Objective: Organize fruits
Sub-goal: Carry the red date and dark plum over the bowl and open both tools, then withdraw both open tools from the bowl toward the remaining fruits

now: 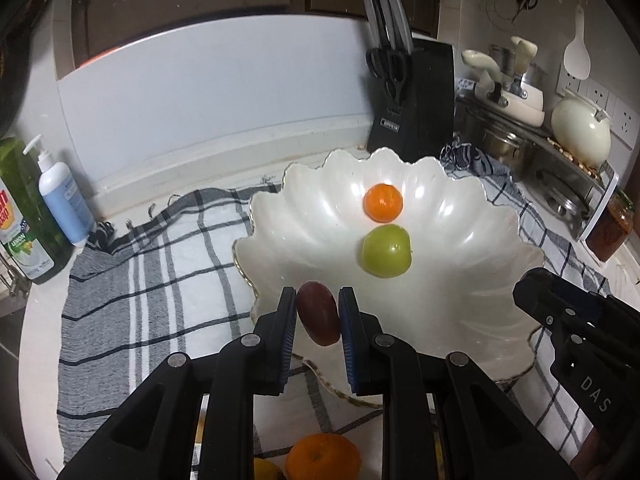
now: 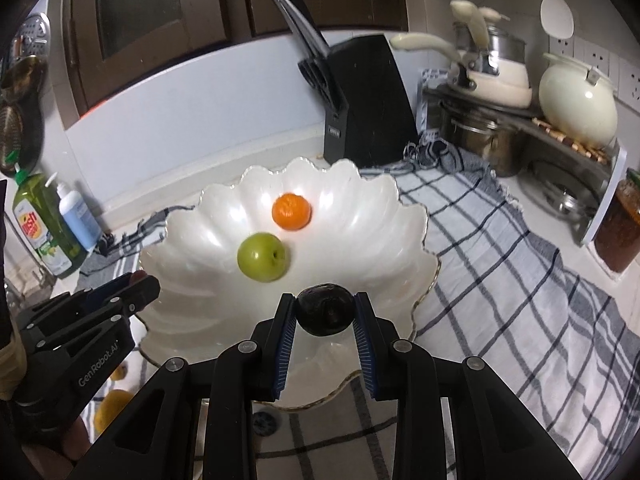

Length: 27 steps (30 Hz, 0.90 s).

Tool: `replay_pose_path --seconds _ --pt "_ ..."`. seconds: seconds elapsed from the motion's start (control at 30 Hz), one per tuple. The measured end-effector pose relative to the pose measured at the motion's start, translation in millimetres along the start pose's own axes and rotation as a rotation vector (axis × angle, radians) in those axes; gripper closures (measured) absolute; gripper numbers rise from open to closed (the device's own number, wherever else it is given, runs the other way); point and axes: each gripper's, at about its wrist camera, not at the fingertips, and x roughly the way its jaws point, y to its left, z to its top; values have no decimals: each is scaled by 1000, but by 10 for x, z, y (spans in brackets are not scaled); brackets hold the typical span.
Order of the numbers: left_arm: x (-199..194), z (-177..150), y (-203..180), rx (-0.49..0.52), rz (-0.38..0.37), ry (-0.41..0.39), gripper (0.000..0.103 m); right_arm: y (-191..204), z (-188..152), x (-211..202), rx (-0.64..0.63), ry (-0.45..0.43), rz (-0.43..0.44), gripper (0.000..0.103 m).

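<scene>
A white scalloped bowl [image 1: 460, 300] [image 2: 360, 240] sits on a checked cloth and holds a small orange [image 1: 383, 203] [image 2: 291, 211] and a green apple [image 1: 386, 251] [image 2: 262, 256]. My left gripper [image 1: 318, 314] is shut on a reddish-purple fruit [image 1: 319, 312], held over the bowl's near left rim. My right gripper [image 2: 325, 314] is shut on a dark plum [image 2: 326, 309], held over the bowl's near edge. Each gripper shows in the other's view, the right one [image 1: 532, 288] and the left one [image 2: 142, 284].
An orange [image 1: 323, 458] and a yellow fruit [image 1: 266, 472] lie on the cloth [image 1: 160, 280] below my left gripper. A black knife block [image 1: 412, 100] stands behind the bowl. Soap bottles [image 1: 60, 196] are at left. Pots, a kettle [image 1: 580, 128] and a jar [image 1: 608, 228] are at right.
</scene>
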Motion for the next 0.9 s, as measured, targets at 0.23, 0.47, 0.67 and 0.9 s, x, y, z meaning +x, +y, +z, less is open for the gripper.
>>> replay_pose_path --seconds 0.23,0.47,0.67,0.9 --pt "62 -13 -11 -2 -17 25 69 -13 -5 68 4 19 16 72" --pt "-27 2 11 2 14 7 46 -25 20 -12 7 -10 -18 43" --pt "-178 -8 54 -9 56 -13 36 -3 36 -174 5 -58 -58 19" --pt "-408 -30 86 -17 74 -47 27 28 46 -375 9 -85 -68 14"
